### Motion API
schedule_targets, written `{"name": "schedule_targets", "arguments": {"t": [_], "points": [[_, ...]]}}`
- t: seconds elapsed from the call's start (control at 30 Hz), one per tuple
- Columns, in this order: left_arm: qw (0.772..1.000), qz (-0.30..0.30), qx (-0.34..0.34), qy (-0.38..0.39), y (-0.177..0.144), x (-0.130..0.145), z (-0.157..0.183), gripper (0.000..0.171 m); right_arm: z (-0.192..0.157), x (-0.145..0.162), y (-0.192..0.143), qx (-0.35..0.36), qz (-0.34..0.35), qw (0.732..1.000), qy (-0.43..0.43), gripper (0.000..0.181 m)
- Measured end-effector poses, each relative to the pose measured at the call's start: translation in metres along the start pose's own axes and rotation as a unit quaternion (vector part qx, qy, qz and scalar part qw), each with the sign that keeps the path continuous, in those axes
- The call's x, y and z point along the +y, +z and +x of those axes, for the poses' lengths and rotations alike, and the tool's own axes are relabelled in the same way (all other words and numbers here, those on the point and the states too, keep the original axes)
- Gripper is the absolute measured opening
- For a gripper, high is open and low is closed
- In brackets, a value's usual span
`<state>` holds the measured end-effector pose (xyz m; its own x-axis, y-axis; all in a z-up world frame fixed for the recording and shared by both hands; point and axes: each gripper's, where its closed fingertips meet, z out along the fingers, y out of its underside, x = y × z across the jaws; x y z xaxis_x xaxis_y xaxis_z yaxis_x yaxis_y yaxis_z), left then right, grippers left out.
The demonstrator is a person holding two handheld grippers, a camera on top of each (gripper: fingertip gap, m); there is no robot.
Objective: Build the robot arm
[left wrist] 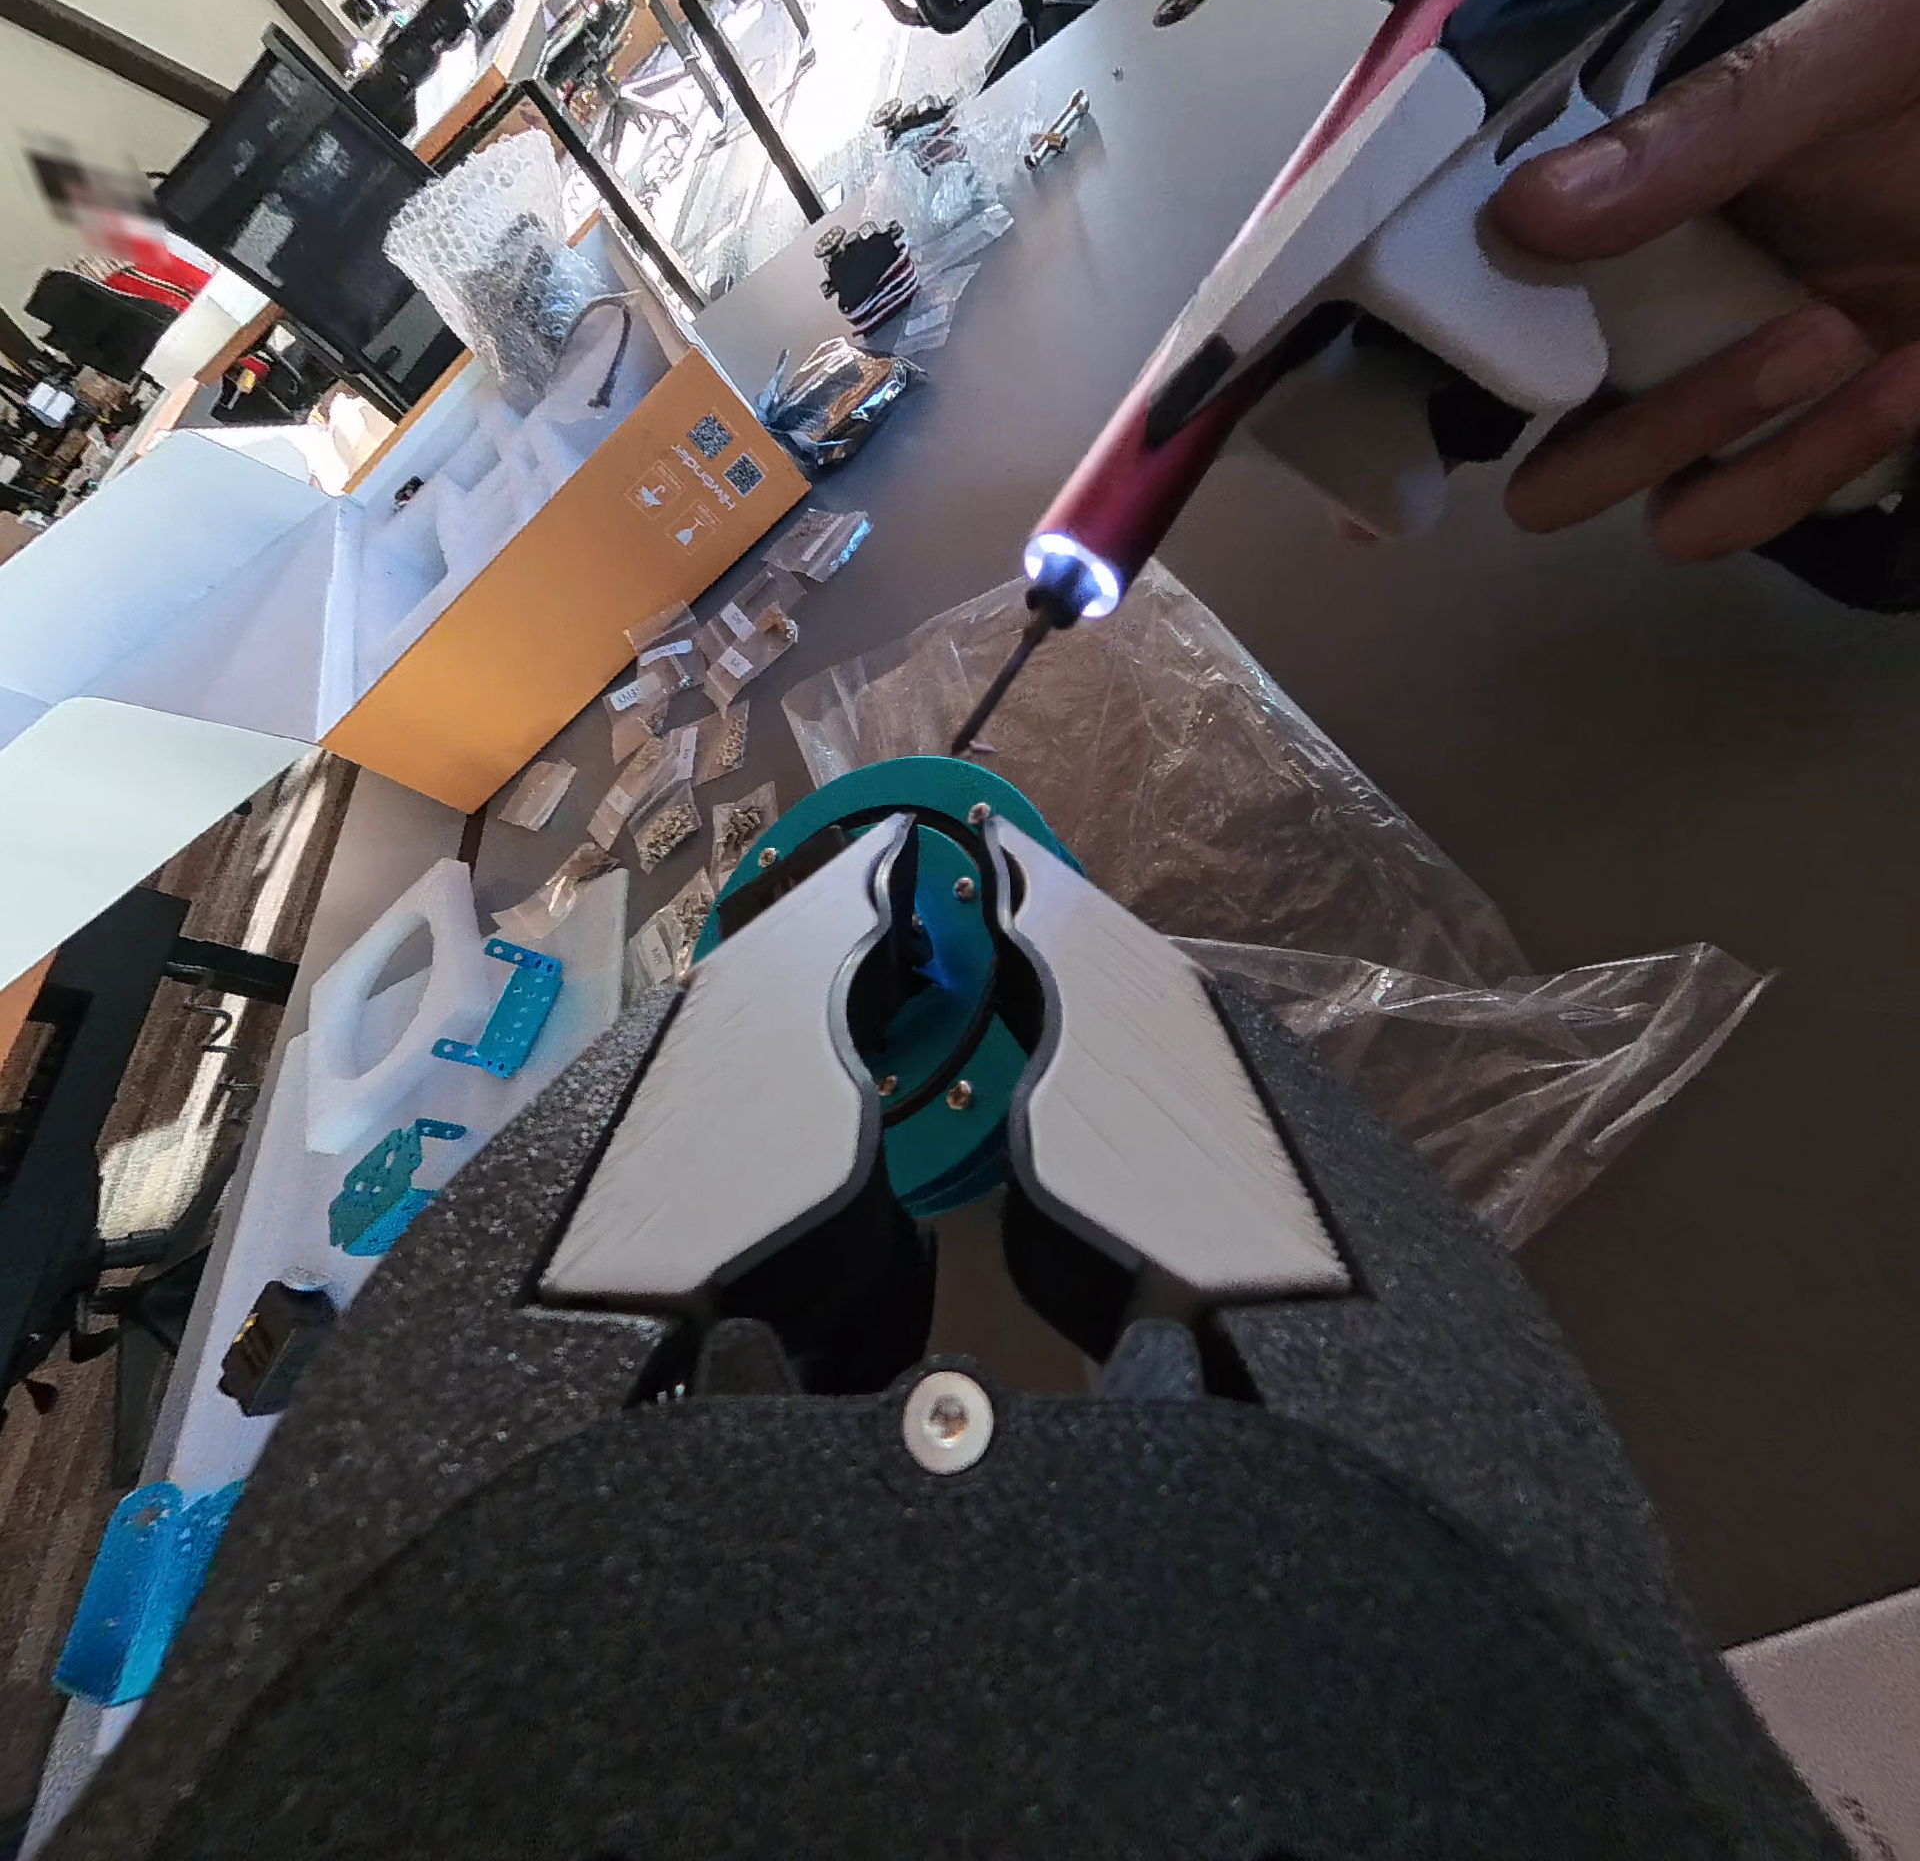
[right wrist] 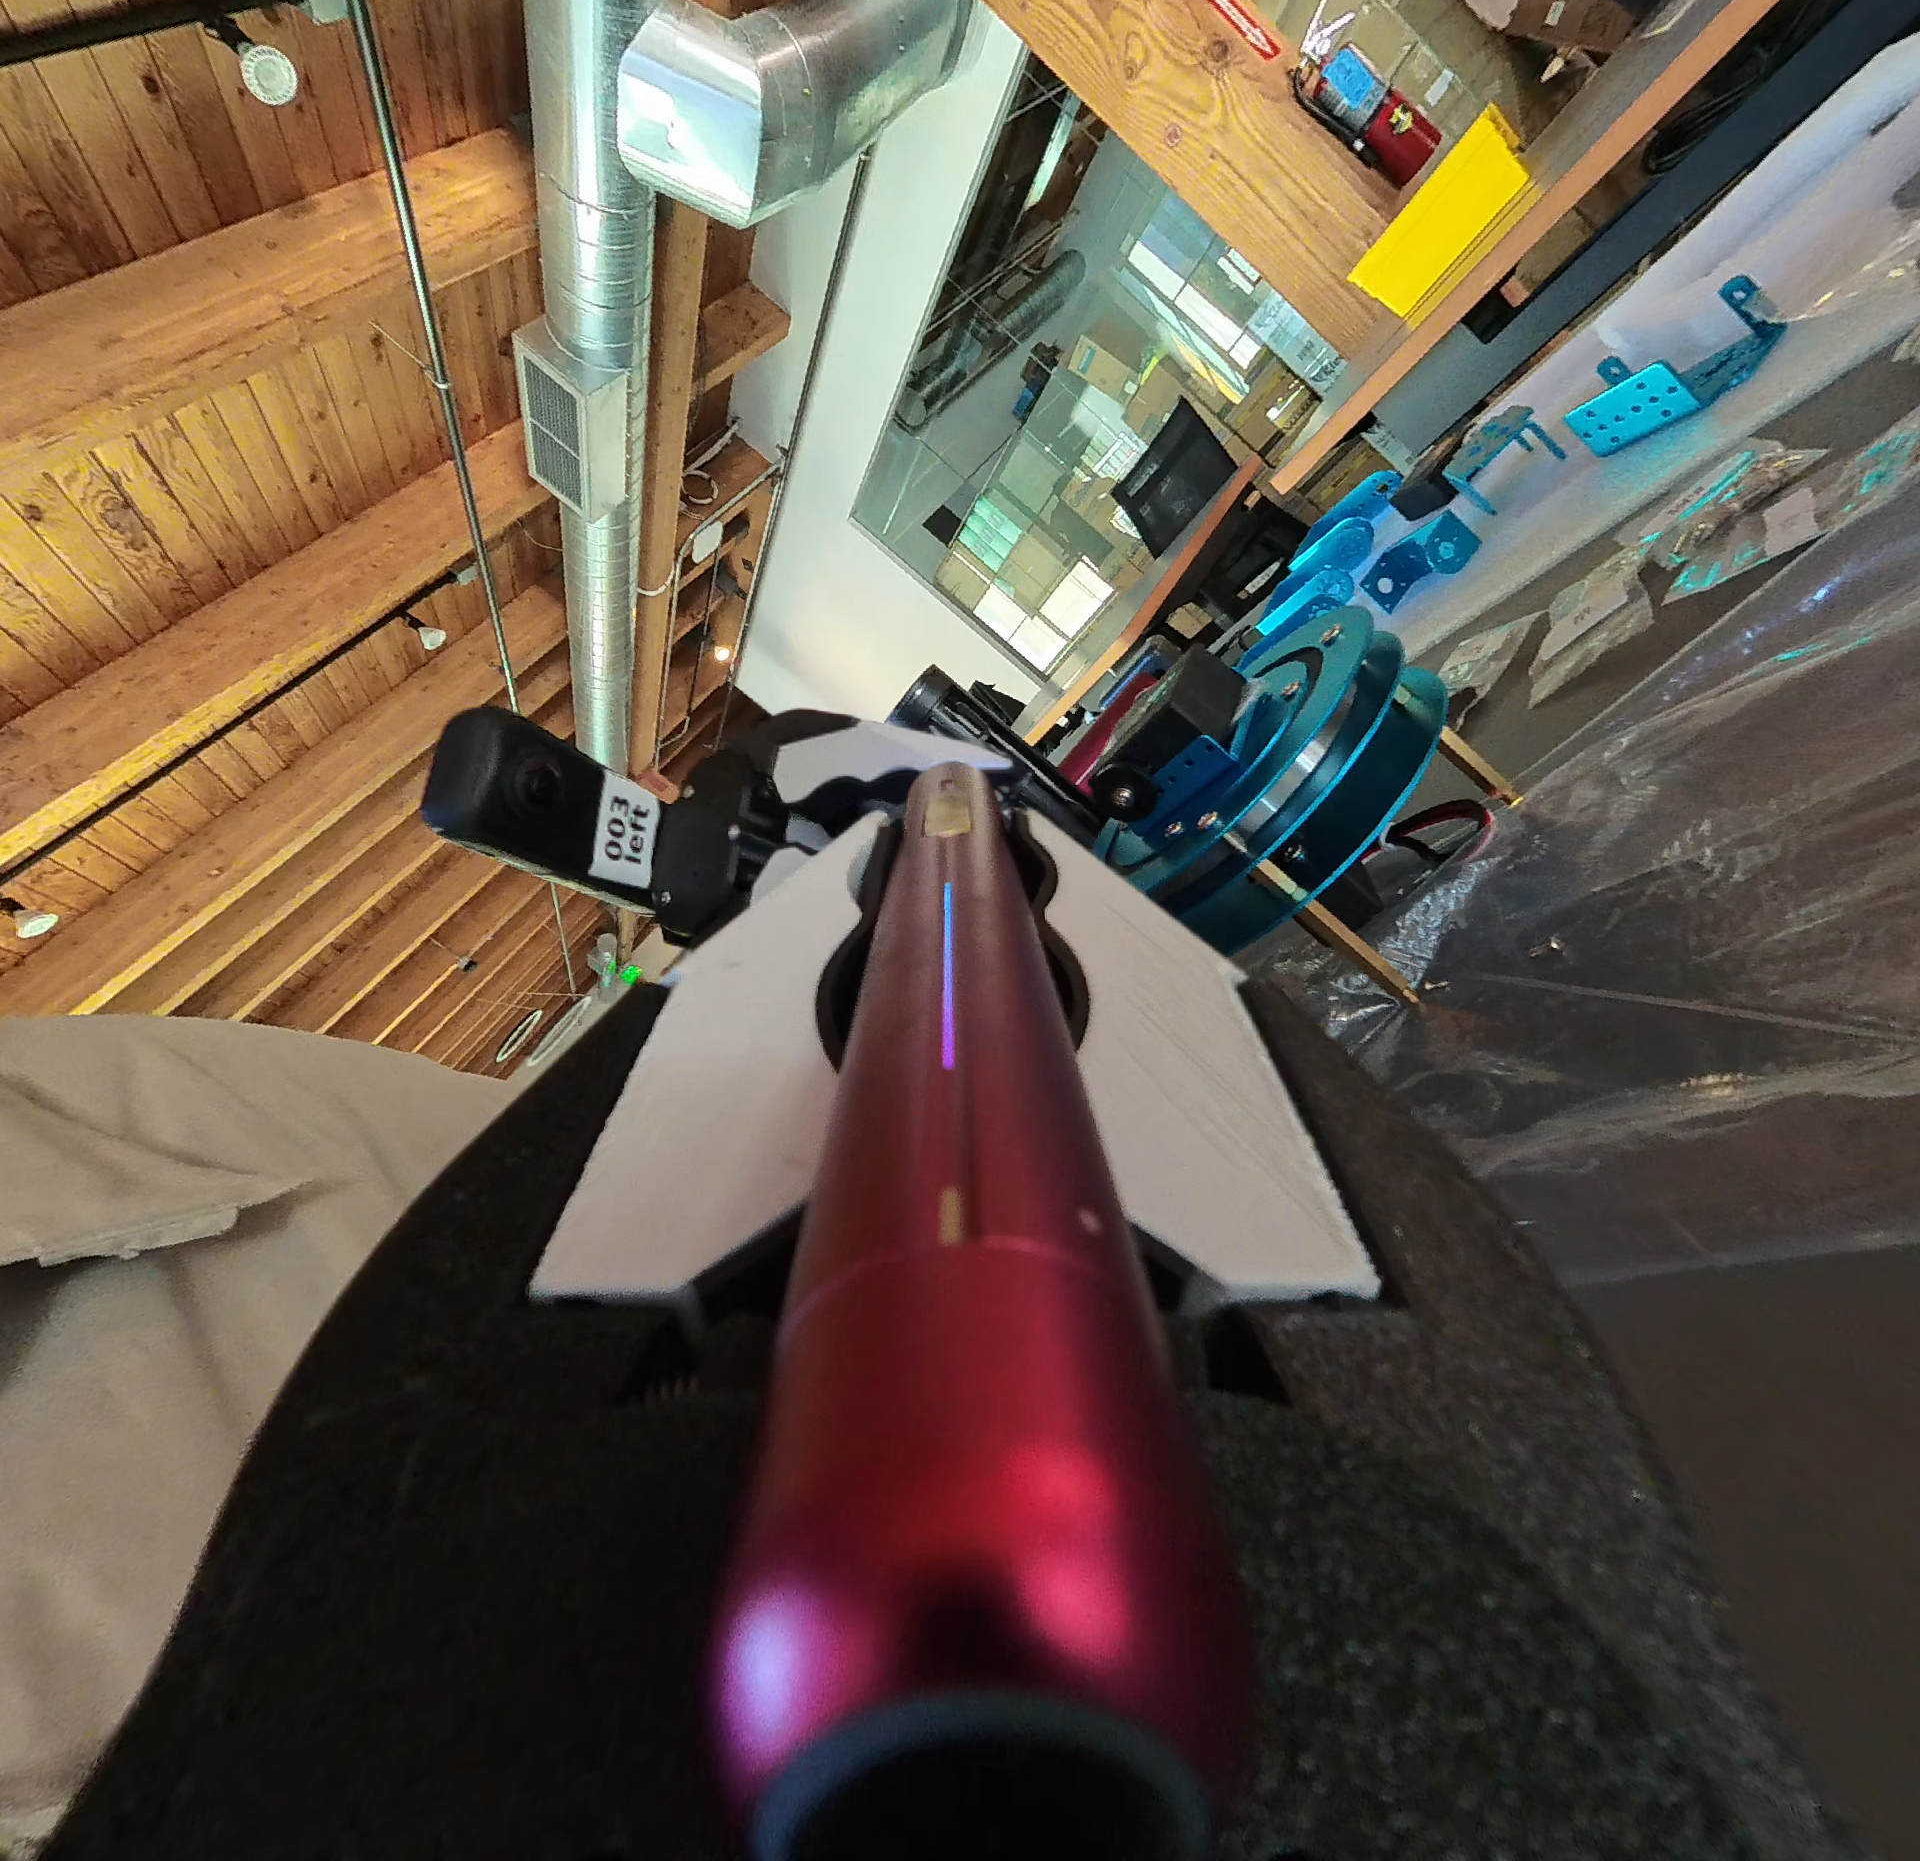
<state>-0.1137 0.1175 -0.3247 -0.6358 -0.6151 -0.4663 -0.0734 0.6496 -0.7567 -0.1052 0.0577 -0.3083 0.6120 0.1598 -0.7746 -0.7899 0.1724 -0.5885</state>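
My left gripper [left wrist: 940, 824] is shut on a teal round metal base assembly [left wrist: 935, 990] with small brass screws and a black part inside, held above the table. It also shows in the right wrist view [right wrist: 1320, 751], tilted on edge. My right gripper [right wrist: 951, 835] is shut on a red electric screwdriver [right wrist: 966, 1240] that runs forward between its fingers. In the left wrist view the screwdriver [left wrist: 1195, 388] has its ring light on, and its thin bit points down to the teal rim's far edge. A hand [left wrist: 1745, 253] holds the right gripper.
A crumpled clear plastic bag [left wrist: 1247, 855] lies under the assembly on the grey table [left wrist: 1558, 980]. An open orange box with white foam [left wrist: 561, 606], several small screw bags [left wrist: 707, 772], blue metal brackets [left wrist: 499, 1001] and black servos [left wrist: 868, 273] lie to the left and beyond. Across from one pair of fingers to the other is roughly 7 cm.
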Motion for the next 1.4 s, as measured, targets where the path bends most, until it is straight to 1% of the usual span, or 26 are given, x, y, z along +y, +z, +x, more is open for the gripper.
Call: {"name": "schedule_targets", "arguments": {"t": [0.17,0.23,0.3,0.6,0.9,0.93,1.0,1.1,1.27,1.4], "points": [[0.997,0.042,0.036,-0.058,0.000,-0.014,0.009,0.013,-0.008,0.005,0.003,-0.024,-0.008,0.999,0.019,0.019],[0.996,0.052,0.041,-0.068,-0.001,-0.016,0.009,0.012,-0.008,0.007,0.003,-0.025,-0.012,0.999,0.021,0.019],[0.996,0.048,0.035,-0.061,-0.001,-0.014,0.008,0.008,-0.008,0.007,0.002,-0.022,-0.013,0.999,0.019,0.019],[0.998,0.044,0.021,-0.043,-0.006,-0.010,0.004,0.000,-0.004,0.005,-0.001,-0.015,-0.013,1.000,0.019,0.019],[0.998,0.037,0.025,-0.036,-0.006,-0.006,0.006,0.000,-0.007,0.008,0.002,-0.021,-0.018,0.999,0.023,0.019],[0.998,0.034,0.031,-0.038,-0.005,-0.005,0.008,0.001,-0.008,0.007,0.002,-0.024,-0.017,0.999,0.025,0.019],[0.998,0.033,0.042,-0.046,-0.003,-0.003,0.012,0.009,-0.008,0.007,0.003,-0.024,-0.017,0.999,0.027,0.019],[0.995,0.053,0.053,-0.071,-0.003,-0.010,0.014,0.011,-0.007,0.009,0.005,-0.023,-0.022,0.999,0.025,0.019],[0.994,0.057,0.051,-0.078,-0.004,-0.009,0.011,0.001,-0.006,0.009,0.002,-0.020,-0.020,0.999,0.024,0.019],[0.995,0.058,0.046,-0.074,-0.005,-0.009,0.010,0.000,-0.003,0.008,0.000,-0.016,-0.018,0.999,0.027,0.019]]}}
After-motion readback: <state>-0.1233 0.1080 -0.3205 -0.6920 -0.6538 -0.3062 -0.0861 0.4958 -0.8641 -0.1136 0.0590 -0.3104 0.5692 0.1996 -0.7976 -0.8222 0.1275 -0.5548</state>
